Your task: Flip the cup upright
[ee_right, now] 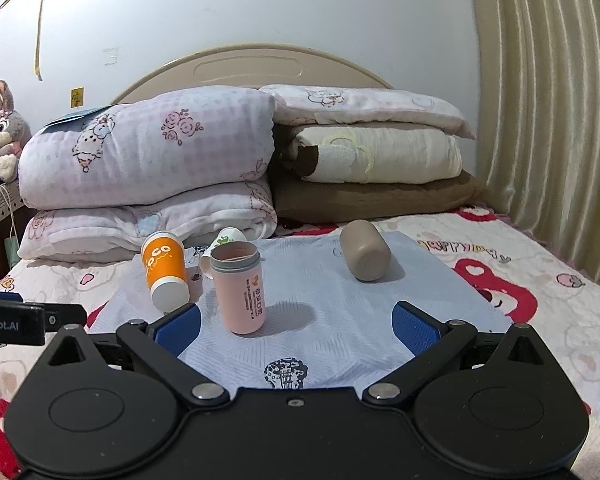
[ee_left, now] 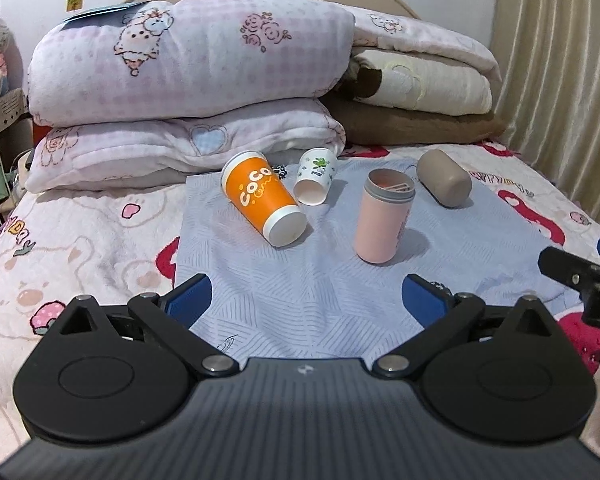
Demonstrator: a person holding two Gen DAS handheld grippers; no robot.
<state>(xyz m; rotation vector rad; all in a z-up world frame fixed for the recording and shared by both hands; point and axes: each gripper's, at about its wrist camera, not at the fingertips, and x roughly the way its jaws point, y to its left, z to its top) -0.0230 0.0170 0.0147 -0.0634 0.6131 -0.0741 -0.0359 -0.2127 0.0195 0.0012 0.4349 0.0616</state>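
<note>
Several cups sit on a pale blue cloth (ee_left: pixel 300 292) (ee_right: pixel 340 320) on a bed. A pink cup (ee_left: pixel 382 216) (ee_right: pixel 240 288) stands upright with its mouth up. An orange "CoCo" cup (ee_left: pixel 262 196) (ee_right: pixel 165 270) lies on its side, base toward me. A small white floral cup (ee_left: pixel 315 176) (ee_right: pixel 226 240) lies on its side. A taupe cup (ee_left: pixel 444 182) (ee_right: pixel 365 255) lies on its side. My left gripper (ee_left: pixel 306 300) is open and empty, short of the cups. My right gripper (ee_right: pixel 296 326) is open and empty; the pink cup is just beyond its left finger.
Folded quilts (ee_left: pixel 188 80) (ee_right: pixel 148 160) and blankets (ee_left: pixel 420 92) (ee_right: pixel 372 160) are stacked behind the cups against the headboard. A curtain (ee_left: pixel 560 60) (ee_right: pixel 540 120) hangs at the right. The other gripper shows at each view's edge (ee_left: pixel 580 280) (ee_right: pixel 16 322).
</note>
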